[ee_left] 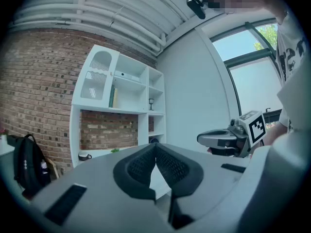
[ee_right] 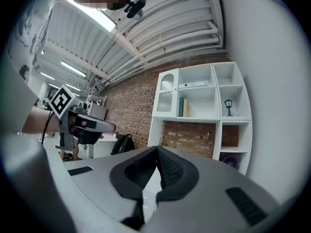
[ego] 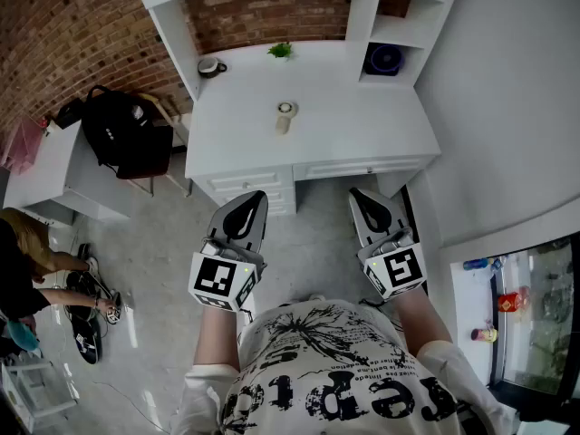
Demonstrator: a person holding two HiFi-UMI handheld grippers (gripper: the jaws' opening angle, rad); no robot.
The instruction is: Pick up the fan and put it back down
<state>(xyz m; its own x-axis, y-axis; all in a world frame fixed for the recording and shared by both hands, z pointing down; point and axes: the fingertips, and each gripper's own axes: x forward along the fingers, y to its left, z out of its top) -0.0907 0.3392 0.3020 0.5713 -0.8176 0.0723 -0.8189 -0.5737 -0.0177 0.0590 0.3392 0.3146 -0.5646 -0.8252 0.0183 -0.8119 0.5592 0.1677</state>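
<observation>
Jaws of the left gripper (ego: 256, 196) and right gripper (ego: 355, 192) are seen clenched on nothing, held well apart from the fan (ego: 285, 116) on the white desk (ego: 362, 134).

A white desk (ego: 362, 134) is standing against a red brick wall (ego: 72, 25), with a white shelf unit (ee_left: 116, 96) rising above it. A pale grey floor (ego: 163, 243) is gleaming in front, and a plain white wall (ego: 507, 89) is running along the right. Daylight is coming through a tall window (ee_left: 252, 76), while strip lights (ee_right: 73, 69) are glowing under a white ribbed ceiling (ee_right: 160, 28).
</observation>
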